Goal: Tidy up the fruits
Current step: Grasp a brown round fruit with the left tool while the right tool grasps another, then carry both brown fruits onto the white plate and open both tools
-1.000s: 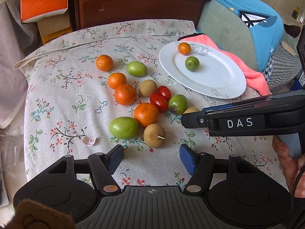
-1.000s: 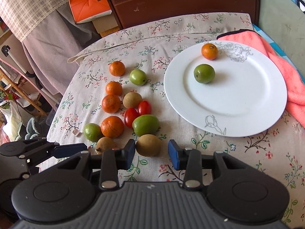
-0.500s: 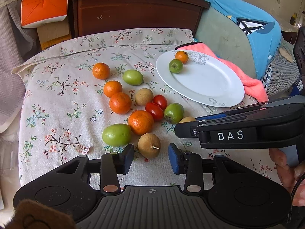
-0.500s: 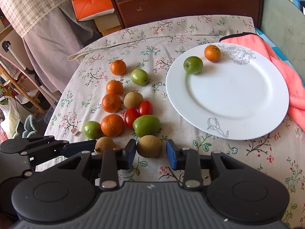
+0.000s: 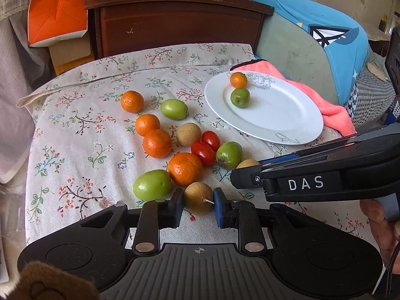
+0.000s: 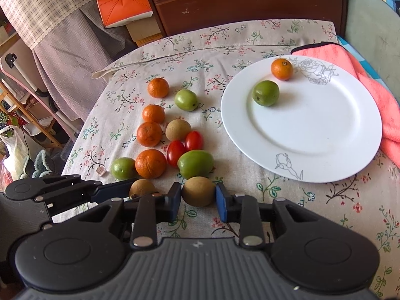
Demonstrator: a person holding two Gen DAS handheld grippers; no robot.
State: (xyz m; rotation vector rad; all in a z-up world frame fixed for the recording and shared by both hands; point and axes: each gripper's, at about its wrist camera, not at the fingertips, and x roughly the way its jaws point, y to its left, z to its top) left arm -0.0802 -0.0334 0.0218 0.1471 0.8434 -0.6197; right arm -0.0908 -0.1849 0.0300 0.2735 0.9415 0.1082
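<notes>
In the left wrist view, the left gripper pinches a brown longan with a short stem: its jaws have just been closing, and both pads now press the fruit's sides while it sits on the floral tablecloth, so the grip looks set for a lift. That fruit lies at the near edge of the cluster, touching a large green fruit and an orange, which probably explains the approach from the open near side. The right gripper's body crosses this view on the right, held in a person's hand. Farther back, the white plate holds only a small orange and a small green fruit, so sorting seems barely begun. In the right wrist view, the right gripper clamps a second brown longan, its jaws having just been closing, pads touching both flanks. This fruit rests just below a green fruit, with the plate's rim near on the right, a short carry. Taking both brown fruits together suggests grouping by kind.
</notes>
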